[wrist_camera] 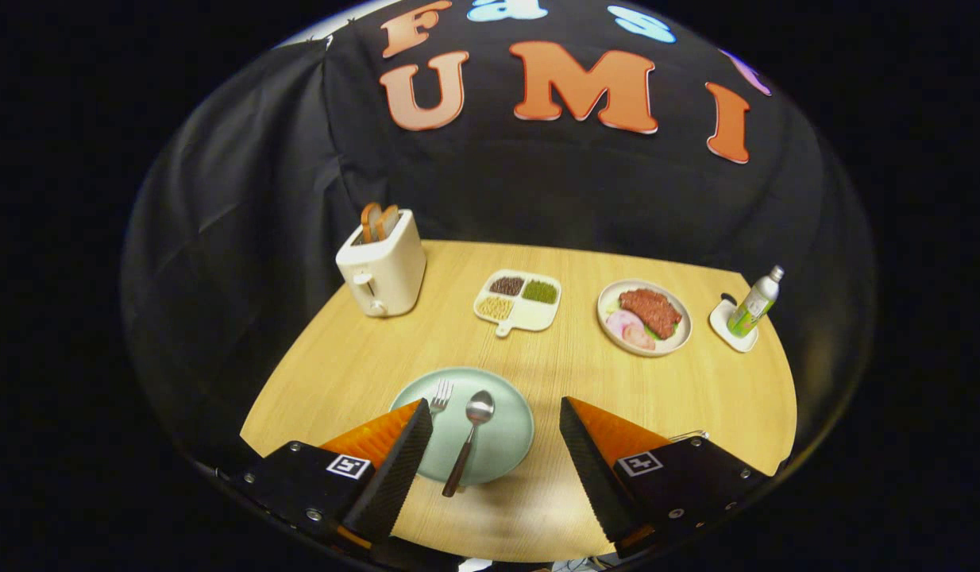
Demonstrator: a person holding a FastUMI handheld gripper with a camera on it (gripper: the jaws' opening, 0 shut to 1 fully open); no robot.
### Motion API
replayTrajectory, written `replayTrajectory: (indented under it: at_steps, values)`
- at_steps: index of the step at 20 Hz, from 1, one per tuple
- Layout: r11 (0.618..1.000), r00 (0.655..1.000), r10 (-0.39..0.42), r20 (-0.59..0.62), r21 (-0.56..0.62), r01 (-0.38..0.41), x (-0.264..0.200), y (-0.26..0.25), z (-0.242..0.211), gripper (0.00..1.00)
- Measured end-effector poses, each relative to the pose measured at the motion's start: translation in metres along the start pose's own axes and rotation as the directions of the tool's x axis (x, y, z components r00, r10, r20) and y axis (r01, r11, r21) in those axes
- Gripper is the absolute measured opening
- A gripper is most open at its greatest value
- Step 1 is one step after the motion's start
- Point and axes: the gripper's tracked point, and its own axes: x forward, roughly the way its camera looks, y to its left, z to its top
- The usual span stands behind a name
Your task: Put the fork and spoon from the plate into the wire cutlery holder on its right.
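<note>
Green plate [506, 445] was seen at lower centre of the frame, partly covered by the left finger, which also hid the fork [440, 395] handle. Fully shown beside it was the spoon [470, 437]. Fingers of the gripper [496, 457] were spread wide, holding nothing. Only a wire sliver [688, 434] of the holder was glimpsed behind the right finger. Bare table [569, 373] was left ahead.

A fisheye camera riding on the claw [496, 445] looks forward and down along its 2 fingers, spread wide apart, from above the near edge of the wooden surface [553, 373]. The green plate [502, 445] sits closest, between the fingers; the toaster [383, 270], the food dishes and the booth's black cloth wall lie well beyond.
</note>
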Motion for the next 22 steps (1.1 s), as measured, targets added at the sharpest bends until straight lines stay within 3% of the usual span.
replayTrajectory:
  at_steps: [5, 13, 17, 22]
  values:
    - [0.999, 0.965, 0.046, -0.259, 0.026, -0.04, 0.039, 0.024, -0.056, 0.94]
    - [1.0, 0.88, 0.027, -0.474, 0.027, -0.016, 0.092, 0.032, -0.101, 0.78]
    - [0.999, 0.837, 0.017, -0.548, 0.034, 0.002, 0.112, 0.033, -0.115, 0.64]
    - [0.997, 0.805, 0.004, -0.593, 0.06, 0.039, 0.124, 0.034, -0.126, 0.38]
